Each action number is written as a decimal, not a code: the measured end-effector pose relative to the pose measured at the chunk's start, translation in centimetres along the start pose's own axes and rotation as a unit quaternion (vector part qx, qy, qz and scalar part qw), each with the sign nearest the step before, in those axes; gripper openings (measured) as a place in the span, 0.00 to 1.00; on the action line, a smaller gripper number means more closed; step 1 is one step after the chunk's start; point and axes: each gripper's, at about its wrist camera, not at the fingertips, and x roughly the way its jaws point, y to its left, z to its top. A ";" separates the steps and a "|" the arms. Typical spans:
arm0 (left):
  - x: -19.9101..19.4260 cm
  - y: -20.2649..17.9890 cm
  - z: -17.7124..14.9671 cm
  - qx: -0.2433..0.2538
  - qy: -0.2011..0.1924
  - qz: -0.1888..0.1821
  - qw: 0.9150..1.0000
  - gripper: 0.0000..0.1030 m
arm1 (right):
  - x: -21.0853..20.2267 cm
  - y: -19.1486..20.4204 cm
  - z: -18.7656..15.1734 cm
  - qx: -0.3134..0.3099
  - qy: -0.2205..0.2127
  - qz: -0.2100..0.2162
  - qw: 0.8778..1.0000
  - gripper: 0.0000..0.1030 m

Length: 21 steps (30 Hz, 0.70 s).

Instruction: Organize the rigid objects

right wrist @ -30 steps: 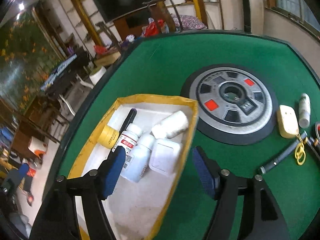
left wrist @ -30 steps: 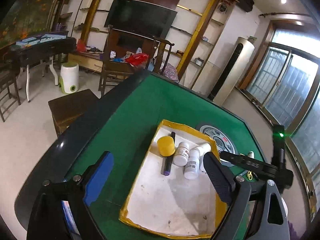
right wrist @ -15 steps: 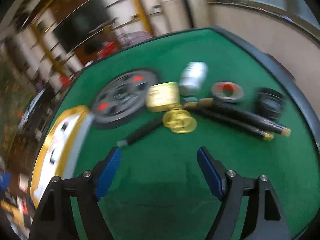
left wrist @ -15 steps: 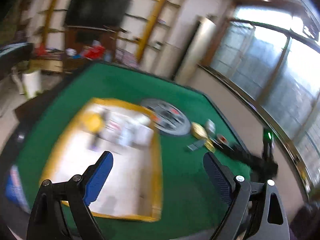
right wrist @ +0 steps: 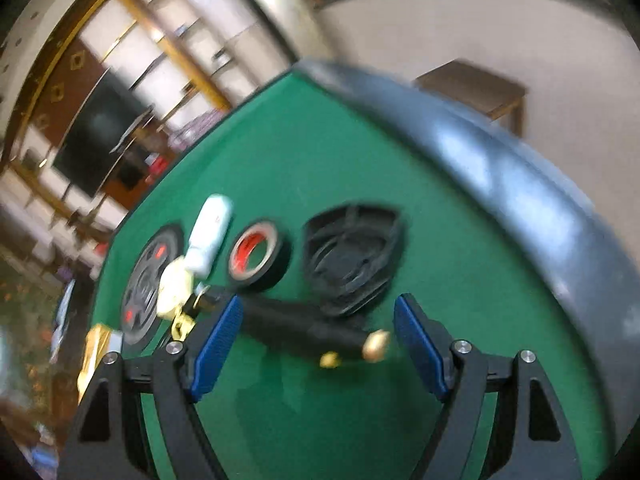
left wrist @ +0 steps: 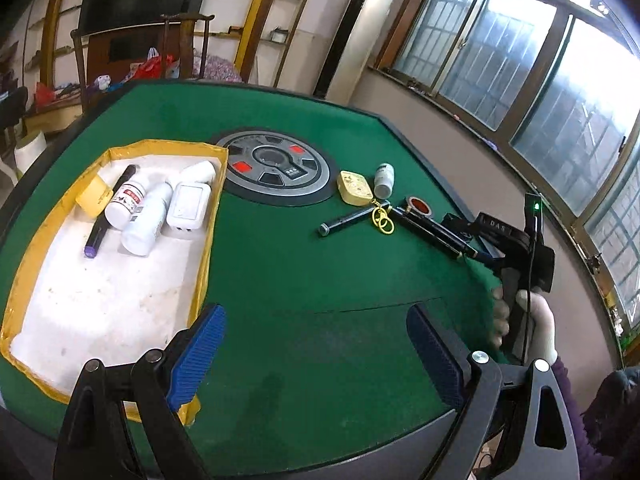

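A yellow-rimmed white tray on the green table holds white bottles, a white box, a yellow cap and a black pen. Loose on the felt at right lie a gold tin, a small white bottle, a dark pen, yellow rings, black pens and a tape roll. My left gripper is open and empty above bare felt. My right gripper is open, straddling the black gold-tipped pens, just short of the tape roll and a black round piece.
A round grey dial panel is set in the table's middle. The table's dark padded edge runs close on the right. A wooden stool stands beyond it. Chairs, shelves and windows surround the table.
Both grippers swung right, away from the tray. The right gripper moved across the table to the loose items and now straddles the black pens. Both stay open.
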 end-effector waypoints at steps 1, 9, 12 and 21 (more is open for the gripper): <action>0.2 -0.1 0.1 -0.001 0.002 0.002 1.000 0.91 | 0.5 0.6 -0.4 -0.016 0.013 0.025 0.999 0.77; 4.9 -3.3 3.3 0.039 0.023 0.014 0.999 0.91 | -0.8 3.6 -1.2 -0.069 0.022 0.177 0.981 0.77; 9.3 -5.8 4.5 0.107 0.040 0.036 0.993 0.91 | -0.2 1.4 -0.5 -0.019 0.027 0.176 0.984 0.77; 20.5 -8.7 7.3 0.192 0.108 0.065 0.973 0.44 | 0.1 0.1 0.0 0.010 0.013 0.160 0.987 0.78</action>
